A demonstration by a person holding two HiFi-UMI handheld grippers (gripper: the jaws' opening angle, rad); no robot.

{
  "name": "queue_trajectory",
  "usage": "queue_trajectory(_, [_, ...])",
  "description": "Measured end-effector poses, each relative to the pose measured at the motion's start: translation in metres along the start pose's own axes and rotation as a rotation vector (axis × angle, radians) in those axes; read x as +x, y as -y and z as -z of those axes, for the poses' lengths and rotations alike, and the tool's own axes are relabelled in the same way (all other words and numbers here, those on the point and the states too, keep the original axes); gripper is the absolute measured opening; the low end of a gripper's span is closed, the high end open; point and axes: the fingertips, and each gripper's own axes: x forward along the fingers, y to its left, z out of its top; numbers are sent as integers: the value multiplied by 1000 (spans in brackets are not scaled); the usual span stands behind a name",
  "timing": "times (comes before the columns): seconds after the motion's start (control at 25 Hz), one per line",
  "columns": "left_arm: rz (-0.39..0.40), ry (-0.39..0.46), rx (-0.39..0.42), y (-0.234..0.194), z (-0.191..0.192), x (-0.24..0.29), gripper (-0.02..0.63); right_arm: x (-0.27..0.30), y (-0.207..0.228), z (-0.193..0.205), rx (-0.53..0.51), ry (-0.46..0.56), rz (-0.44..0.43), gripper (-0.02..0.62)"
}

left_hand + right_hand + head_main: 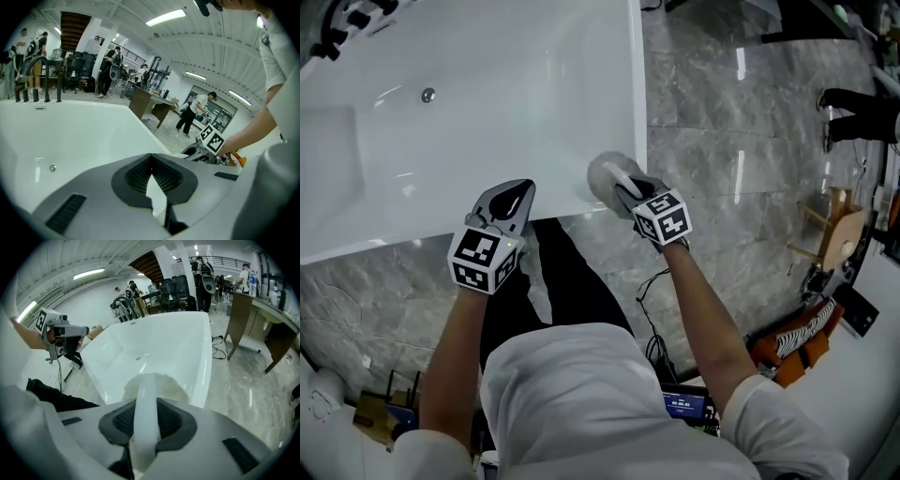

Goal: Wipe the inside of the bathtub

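Observation:
A white bathtub (487, 112) fills the upper left of the head view, its drain (427, 95) near the top. My right gripper (628, 192) is shut on the white handle (144, 418) of a round pale scrub pad (607, 176), which rests at the tub's near right corner rim. In the right gripper view the pad (154, 384) sits just ahead of the jaws over the tub (154, 348). My left gripper (508, 204) hovers at the tub's near rim, shut with nothing in it. In the left gripper view its tips (151, 174) meet above the tub (70, 136).
Grey marble floor (741, 122) surrounds the tub. Black taps (35, 77) stand at the tub's far end. Cables and orange gear (797, 337) lie at the right on the floor. Several people stand by desks (150, 105) in the room beyond.

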Motion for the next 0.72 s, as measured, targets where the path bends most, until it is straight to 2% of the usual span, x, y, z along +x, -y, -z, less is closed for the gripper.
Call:
queue_trajectory(0.2, [18, -24, -14, -8, 22, 20, 6, 19, 7, 14, -61, -91, 8, 92])
queue_trajectory(0.4, [64, -73, 37, -20, 42, 35, 6, 39, 3, 17, -115, -163, 32, 92])
queue_trajectory(0.72, [87, -53, 47, -40, 39, 57, 6, 56, 0, 23, -179, -384, 54, 92])
